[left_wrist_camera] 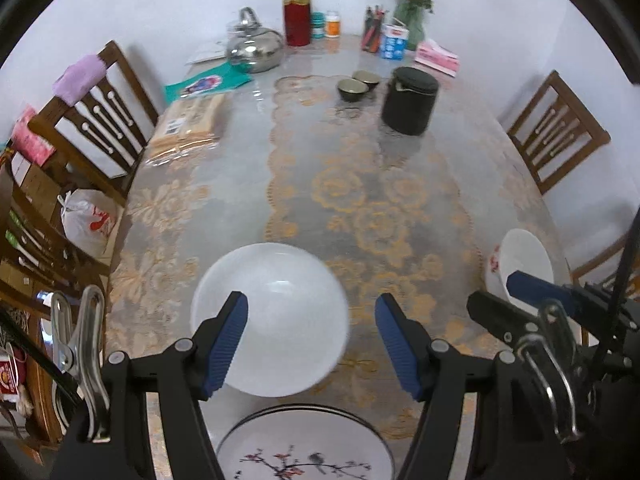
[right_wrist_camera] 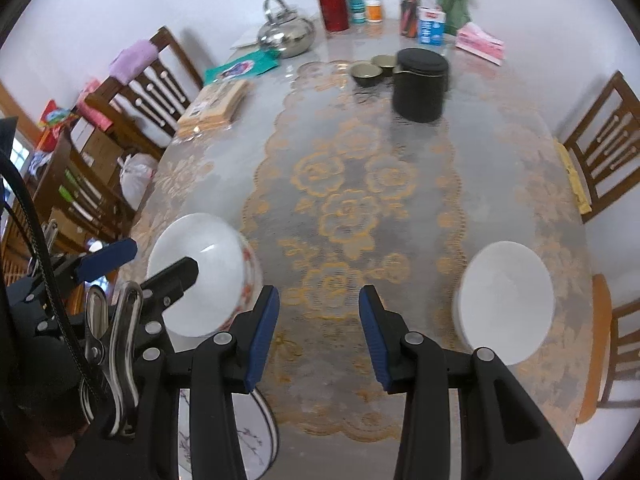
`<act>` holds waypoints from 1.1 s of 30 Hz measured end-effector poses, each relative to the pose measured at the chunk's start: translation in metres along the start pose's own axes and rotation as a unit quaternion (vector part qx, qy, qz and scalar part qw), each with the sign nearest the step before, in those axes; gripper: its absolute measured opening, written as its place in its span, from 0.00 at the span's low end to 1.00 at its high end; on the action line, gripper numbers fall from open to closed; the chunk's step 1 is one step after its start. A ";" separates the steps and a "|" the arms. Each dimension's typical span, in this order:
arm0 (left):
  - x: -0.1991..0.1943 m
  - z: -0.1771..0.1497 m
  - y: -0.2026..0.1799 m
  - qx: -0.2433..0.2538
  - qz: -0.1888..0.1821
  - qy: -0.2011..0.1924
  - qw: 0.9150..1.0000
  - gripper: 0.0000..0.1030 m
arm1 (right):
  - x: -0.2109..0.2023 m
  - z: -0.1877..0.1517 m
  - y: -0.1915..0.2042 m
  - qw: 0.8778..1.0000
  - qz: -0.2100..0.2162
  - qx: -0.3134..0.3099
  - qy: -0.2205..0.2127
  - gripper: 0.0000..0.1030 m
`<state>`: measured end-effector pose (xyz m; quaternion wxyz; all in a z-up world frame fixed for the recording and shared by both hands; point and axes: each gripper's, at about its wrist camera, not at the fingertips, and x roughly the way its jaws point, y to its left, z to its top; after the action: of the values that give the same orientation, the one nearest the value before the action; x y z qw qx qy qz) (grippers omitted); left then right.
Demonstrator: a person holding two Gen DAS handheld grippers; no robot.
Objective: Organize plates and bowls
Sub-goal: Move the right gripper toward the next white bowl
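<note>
A lace-covered desk (left_wrist_camera: 360, 200) carries two white bowls and a plate (left_wrist_camera: 304, 448) at 6 o'clock. The left gripper (left_wrist_camera: 312, 344) hangs wide and empty over the left bowl (left_wrist_camera: 276, 320); the right gripper (right_wrist_camera: 318, 336), equally wide, has the right bowl (right_wrist_camera: 506, 300) at 3 o'clock. Best pinch one rim wall squarely, then lift level for stacking.

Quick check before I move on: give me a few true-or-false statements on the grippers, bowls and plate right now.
1. Both grippers are open and hold nothing. True: left gripper, right gripper.
2. The floral-rimmed bowl lies left of the right gripper. True.
3. The bowls are stacked. False: the plain white bowl sits apart, on the right.
4. The blossom plate is at the table's far end. False: it lies at the near edge.
5. The black canister lies on its side. False: upright.
</note>
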<state>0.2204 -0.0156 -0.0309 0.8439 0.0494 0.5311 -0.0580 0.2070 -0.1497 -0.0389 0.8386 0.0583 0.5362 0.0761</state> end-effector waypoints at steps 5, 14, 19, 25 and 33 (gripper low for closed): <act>0.000 0.001 -0.026 0.017 -0.005 0.001 1.000 0.67 | -0.009 -0.007 -0.026 1.000 -0.006 0.018 -0.004 0.41; -0.004 0.002 -0.057 0.039 -0.010 0.003 0.999 0.67 | -0.021 -0.015 -0.055 0.999 -0.008 0.032 -0.009 0.41; -0.007 0.002 -0.071 0.047 -0.010 0.004 0.999 0.68 | -0.028 -0.019 -0.067 0.999 -0.004 0.037 -0.011 0.41; -0.008 0.001 -0.089 0.055 -0.015 0.004 0.998 0.68 | -0.036 -0.024 -0.085 0.999 -0.006 0.051 -0.016 0.41; 0.006 0.002 -0.119 0.065 -0.024 0.012 0.998 0.68 | -0.036 -0.033 -0.120 0.997 -0.019 0.076 -0.013 0.41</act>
<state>0.2067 -0.1336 -0.0383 0.8307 0.0915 0.5375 -0.1122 0.1705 -0.2742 -0.0422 0.8399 0.1130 0.5306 0.0183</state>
